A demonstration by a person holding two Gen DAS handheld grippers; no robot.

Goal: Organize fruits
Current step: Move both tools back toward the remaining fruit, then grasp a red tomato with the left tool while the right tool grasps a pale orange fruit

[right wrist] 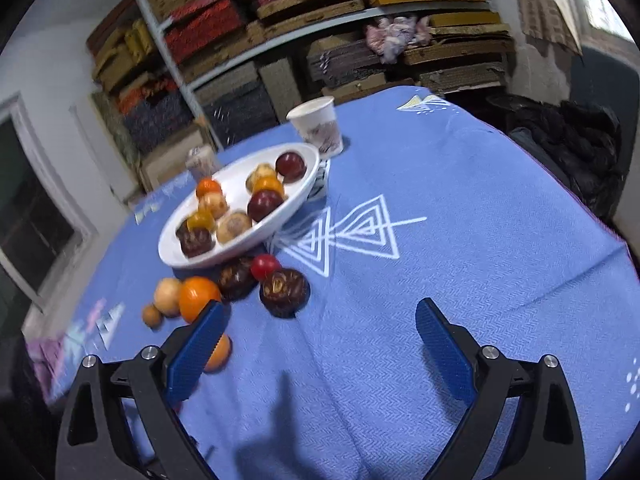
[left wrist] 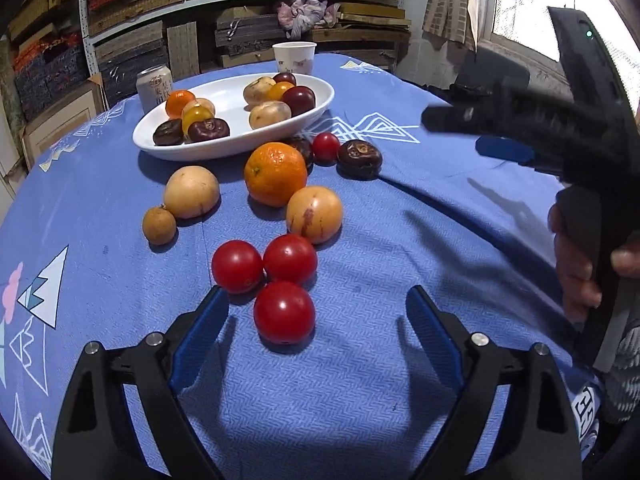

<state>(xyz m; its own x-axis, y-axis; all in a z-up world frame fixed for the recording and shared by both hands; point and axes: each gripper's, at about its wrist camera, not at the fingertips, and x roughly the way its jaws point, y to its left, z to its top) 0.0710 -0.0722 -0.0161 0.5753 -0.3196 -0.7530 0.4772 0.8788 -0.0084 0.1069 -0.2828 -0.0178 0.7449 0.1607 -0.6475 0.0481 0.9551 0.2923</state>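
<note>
Three red tomatoes lie close together on the blue cloth; the nearest tomato [left wrist: 284, 312] sits between the fingers of my left gripper [left wrist: 317, 294], nearer the left pad and untouched. The jaws stand wide open. Behind them lie an orange [left wrist: 275, 173], two pale yellow fruits [left wrist: 192, 192] [left wrist: 314, 214], a small brown fruit [left wrist: 159, 225], a small red tomato [left wrist: 326, 147] and a dark brown fruit [left wrist: 359, 158]. The white oval dish [left wrist: 232, 108] holds several mixed fruits. My right gripper [right wrist: 320, 306] hovers open over bare cloth, the dark fruit [right wrist: 285, 292] just beyond its left finger.
A drinks can [left wrist: 154, 86] and a paper cup [left wrist: 294, 58] stand behind the dish near the table's far edge. Shelves stacked with boxes fill the background. A hand [left wrist: 576, 264] holds the right gripper [left wrist: 460, 134] at the right of the left wrist view.
</note>
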